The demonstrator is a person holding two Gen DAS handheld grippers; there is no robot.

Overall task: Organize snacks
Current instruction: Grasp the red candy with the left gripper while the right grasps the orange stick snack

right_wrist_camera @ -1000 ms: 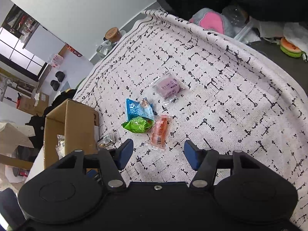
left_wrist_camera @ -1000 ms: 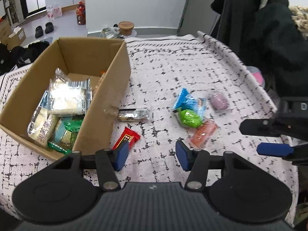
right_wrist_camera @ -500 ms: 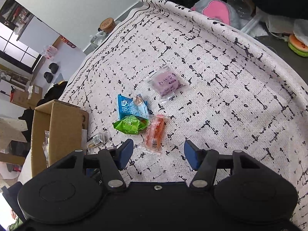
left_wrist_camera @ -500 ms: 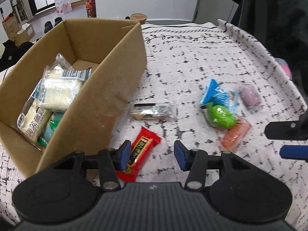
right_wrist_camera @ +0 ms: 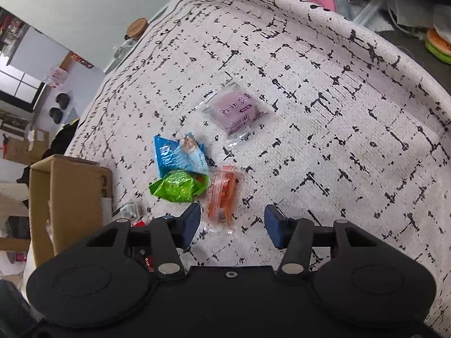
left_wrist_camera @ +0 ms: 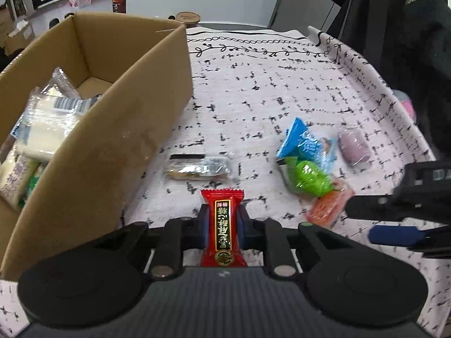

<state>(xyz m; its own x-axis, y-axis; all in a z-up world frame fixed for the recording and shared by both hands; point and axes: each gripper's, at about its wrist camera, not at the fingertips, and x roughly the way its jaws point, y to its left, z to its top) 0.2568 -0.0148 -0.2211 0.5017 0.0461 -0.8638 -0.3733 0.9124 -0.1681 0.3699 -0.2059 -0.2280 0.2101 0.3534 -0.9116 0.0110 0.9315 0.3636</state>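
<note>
Tongs on left pinch red candy; right tongs spread wide.

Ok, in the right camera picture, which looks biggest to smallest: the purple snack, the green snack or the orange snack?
1. purple snack
2. green snack and orange snack: these look about alike, so I can't rank them.

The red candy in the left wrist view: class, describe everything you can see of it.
The red candy is a glossy plastic wrapper with crimped zigzag ends, bearing a black, gold-edged label with gold characters and a round gold seal below. It stands upright, lengthwise to the camera, pinched at its sides between the blue pads of the left tongs, above the tablecloth.
</note>
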